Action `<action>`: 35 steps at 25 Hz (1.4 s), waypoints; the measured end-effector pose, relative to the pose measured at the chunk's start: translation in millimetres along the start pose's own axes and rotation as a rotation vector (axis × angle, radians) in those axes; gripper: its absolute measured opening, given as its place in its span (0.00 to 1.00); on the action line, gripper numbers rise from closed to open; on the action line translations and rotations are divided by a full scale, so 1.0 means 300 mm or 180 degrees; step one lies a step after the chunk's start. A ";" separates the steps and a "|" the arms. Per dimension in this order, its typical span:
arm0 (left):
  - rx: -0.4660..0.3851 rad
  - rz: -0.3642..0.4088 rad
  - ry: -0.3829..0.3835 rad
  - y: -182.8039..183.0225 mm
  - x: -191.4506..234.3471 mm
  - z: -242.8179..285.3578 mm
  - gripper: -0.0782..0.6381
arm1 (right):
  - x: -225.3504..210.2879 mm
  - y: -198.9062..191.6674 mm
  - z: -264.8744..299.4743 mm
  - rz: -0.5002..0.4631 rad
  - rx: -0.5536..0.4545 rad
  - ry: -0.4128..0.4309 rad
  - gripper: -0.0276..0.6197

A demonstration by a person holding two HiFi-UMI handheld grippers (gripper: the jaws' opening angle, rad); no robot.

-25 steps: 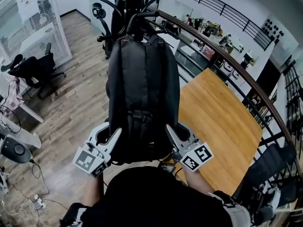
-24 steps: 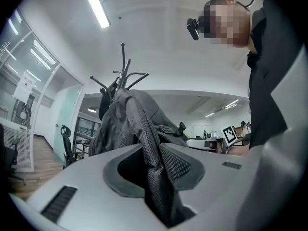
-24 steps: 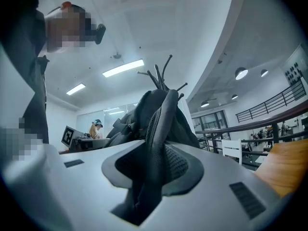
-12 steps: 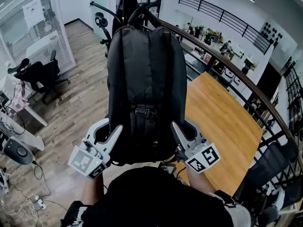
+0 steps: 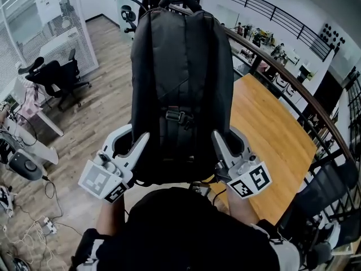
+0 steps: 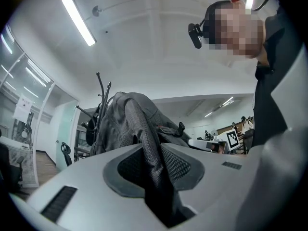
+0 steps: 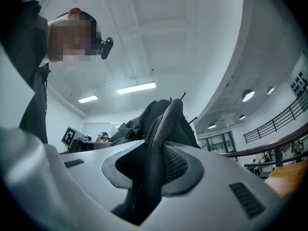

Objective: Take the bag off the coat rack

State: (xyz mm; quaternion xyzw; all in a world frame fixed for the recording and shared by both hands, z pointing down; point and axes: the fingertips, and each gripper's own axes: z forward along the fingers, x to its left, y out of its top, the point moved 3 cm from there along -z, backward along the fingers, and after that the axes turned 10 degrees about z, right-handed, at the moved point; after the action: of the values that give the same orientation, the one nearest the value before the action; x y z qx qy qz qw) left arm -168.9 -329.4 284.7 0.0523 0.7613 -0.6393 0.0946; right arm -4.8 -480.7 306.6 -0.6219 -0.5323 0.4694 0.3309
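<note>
A black backpack [image 5: 180, 78] hangs upright in front of me in the head view, its top handle against the black coat rack [image 5: 128, 0] behind it. My left gripper [image 5: 141, 147] is shut on the bag's lower left edge. My right gripper [image 5: 219, 145] is shut on the lower right edge. In the left gripper view the jaws [image 6: 156, 165] pinch a black mesh strap of the backpack [image 6: 122, 121], with the rack's hooks [image 6: 100, 93] beyond. The right gripper [image 7: 153, 170] likewise clamps a mesh strap of the backpack [image 7: 168, 117]. Whether the handle still sits on a hook is hidden.
A wooden table [image 5: 271, 140] lies to the right, bordered by a curved dark railing [image 5: 293, 86]. Office chairs [image 5: 56, 78] and a desk stand on the wooden floor at left, with cables [image 5: 31, 230] near my feet. Glass-walled rooms are behind.
The backpack has risen and come closer, filling more of the head view. Both grippers kept their hold on its lower edges and shifted slightly outward and down in the picture.
</note>
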 end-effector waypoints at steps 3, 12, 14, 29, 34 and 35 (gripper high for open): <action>0.0001 -0.0012 -0.0012 0.016 -0.055 -0.044 0.26 | 0.046 0.004 -0.059 0.0028 -0.0011 0.0005 0.22; 0.0152 -0.0227 0.0065 0.002 -0.246 -0.195 0.26 | 0.169 -0.023 -0.260 0.0207 0.0213 -0.0030 0.22; 0.0200 -0.0299 0.0101 -0.017 -0.278 -0.235 0.26 | 0.191 -0.051 -0.289 0.0259 0.0297 -0.0040 0.22; 0.0859 -0.0573 0.0306 -0.235 -0.371 -0.499 0.26 | 0.363 -0.334 -0.387 0.0312 0.0876 -0.0282 0.22; 0.0874 -0.0725 0.0168 -0.269 -0.421 -0.578 0.26 | 0.435 -0.377 -0.457 0.0368 0.0979 -0.0385 0.21; 0.0872 -0.0745 0.0156 -0.274 -0.426 -0.592 0.26 | 0.449 -0.384 -0.466 0.0377 0.0992 -0.0394 0.21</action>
State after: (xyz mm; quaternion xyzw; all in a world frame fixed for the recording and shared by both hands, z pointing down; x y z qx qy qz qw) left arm -74.2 -163.9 420.1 -0.0086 0.6701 -0.7422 -0.0071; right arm 84.7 -312.6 428.0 -0.5633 -0.4350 0.6023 0.3617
